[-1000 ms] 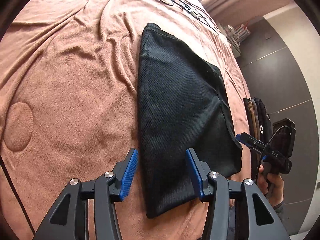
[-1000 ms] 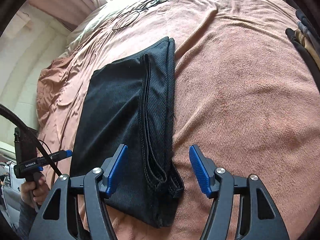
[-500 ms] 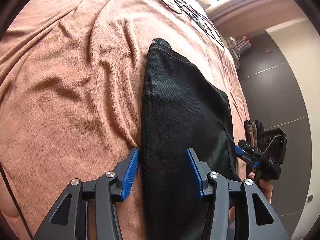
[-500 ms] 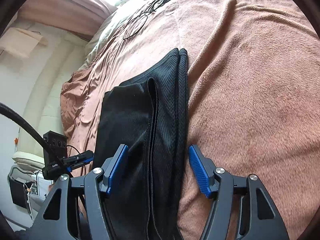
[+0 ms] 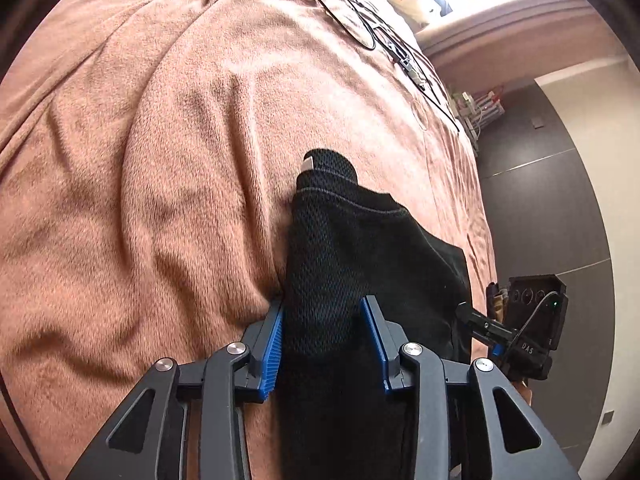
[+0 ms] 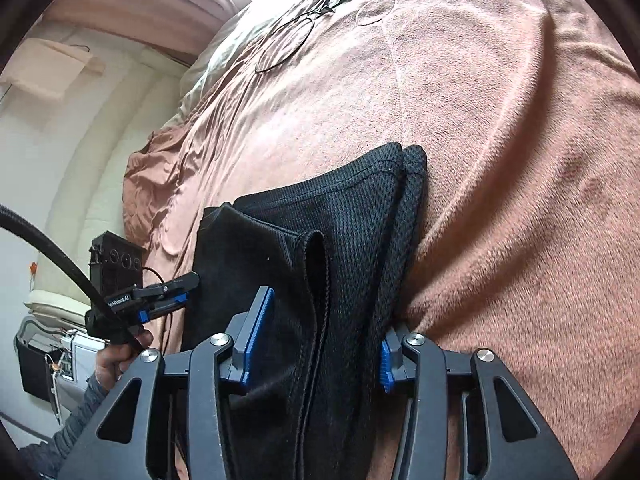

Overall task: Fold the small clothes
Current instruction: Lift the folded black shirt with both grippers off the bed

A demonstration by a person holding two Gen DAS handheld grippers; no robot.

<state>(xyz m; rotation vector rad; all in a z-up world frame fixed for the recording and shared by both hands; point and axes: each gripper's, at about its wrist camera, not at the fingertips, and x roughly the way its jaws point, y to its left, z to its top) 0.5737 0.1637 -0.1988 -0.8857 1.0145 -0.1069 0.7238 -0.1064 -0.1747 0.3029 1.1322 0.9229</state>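
Note:
A black mesh garment (image 5: 360, 240), folded into a long strip, lies on a brown fleece blanket (image 5: 160, 160). My left gripper (image 5: 322, 312) is low on the bed and open. Its blue pads straddle one near corner of the strip, with cloth between them. In the right wrist view the garment (image 6: 340, 220) shows its stacked hems and a seam. My right gripper (image 6: 326, 320) is open too and straddles the other near corner. Its right pad is partly hidden behind the cloth. Each view shows the other gripper beside the garment: the right one (image 5: 500, 336) and the left one (image 6: 168, 296).
A thin black cable (image 5: 360, 20) loops across the far end of the bed and appears again in the right wrist view (image 6: 288, 40). A person's hand (image 6: 116, 356) holds the left gripper. A dark wall (image 5: 540, 200) stands past the bed's right edge.
Both grippers have dropped and pushed forward onto the garment's near end, so the cloth now sits between their fingers. The gaps between the pads look slightly narrower.

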